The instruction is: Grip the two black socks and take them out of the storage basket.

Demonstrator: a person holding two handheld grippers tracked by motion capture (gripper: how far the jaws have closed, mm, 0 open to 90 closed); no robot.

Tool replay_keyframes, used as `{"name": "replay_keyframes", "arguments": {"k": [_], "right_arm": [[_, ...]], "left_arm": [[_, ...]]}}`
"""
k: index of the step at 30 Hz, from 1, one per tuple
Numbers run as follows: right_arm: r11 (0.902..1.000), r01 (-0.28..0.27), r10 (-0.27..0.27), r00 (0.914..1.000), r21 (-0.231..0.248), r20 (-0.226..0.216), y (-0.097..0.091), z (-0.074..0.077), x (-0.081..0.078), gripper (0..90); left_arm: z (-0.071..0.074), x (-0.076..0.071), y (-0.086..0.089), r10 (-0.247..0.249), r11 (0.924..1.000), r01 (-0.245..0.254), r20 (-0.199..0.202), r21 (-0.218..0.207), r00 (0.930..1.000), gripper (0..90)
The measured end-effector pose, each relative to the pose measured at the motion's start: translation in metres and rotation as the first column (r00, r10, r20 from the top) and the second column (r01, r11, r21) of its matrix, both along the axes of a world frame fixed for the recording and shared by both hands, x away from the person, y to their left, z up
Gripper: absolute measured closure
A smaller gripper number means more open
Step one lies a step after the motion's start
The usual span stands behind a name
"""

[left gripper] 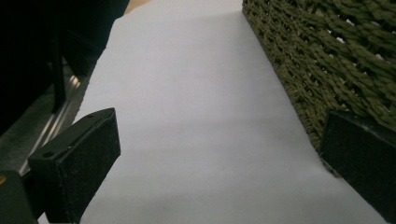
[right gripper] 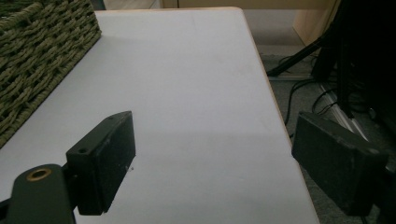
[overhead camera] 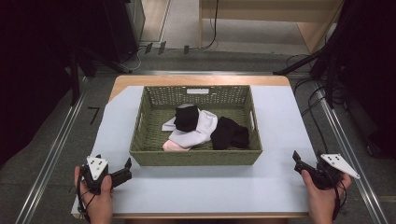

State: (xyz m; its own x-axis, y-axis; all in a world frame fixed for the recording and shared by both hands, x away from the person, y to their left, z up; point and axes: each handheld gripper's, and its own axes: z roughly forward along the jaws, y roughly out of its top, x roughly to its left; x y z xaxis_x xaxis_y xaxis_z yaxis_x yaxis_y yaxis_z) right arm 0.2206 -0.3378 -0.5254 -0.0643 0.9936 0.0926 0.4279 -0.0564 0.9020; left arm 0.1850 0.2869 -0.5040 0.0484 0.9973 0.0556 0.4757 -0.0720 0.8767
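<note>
Socks (overhead camera: 201, 127) are lying heaped in the woven basket (overhead camera: 195, 157) mid-tabletop while I am holding left gripper (overhead camera: 127, 169) and right gripper (overhead camera: 299, 161) gaping, empty; tangled pieces risk snagging together.

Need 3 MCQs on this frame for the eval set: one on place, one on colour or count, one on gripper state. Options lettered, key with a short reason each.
1. Where do the socks lie?
A. Inside the woven basket
B. On the white sheet
C. On the floor

2. Which colours are the garments in the basket?
A. All red
B. Black, white, a bit of pink
C. Green and yellow

3. How do the left gripper and right gripper stand?
A. Both shut on cloth
B. One open, one shut
C. Both open, holding nothing

Key: 1 A, the pile sits within the basket walls. 2 B, high view shows dark and pale pieces. 3 C, both gripper views show jaws wide apart over bare sheet.
</note>
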Motion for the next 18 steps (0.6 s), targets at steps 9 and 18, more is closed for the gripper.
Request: {"name": "replay_keyframes", "arguments": {"k": [9,18], "right_arm": [[0.9991,-0.018,0.017,0.9995,0.039,0.025,0.013,0.021,-0.004,30.9],[0.9897,-0.143,0.143,0.9882,-0.013,0.055,0.061,0.052,-0.001,41.5]], "left_arm": [[0.000,0.000,0.002,-0.011,0.9996,0.011,0.001,-0.026,0.9999,0.0],[0.000,0.002,0.004,-0.030,0.9986,0.029,-0.016,-0.045,0.9994,0.0]]}}
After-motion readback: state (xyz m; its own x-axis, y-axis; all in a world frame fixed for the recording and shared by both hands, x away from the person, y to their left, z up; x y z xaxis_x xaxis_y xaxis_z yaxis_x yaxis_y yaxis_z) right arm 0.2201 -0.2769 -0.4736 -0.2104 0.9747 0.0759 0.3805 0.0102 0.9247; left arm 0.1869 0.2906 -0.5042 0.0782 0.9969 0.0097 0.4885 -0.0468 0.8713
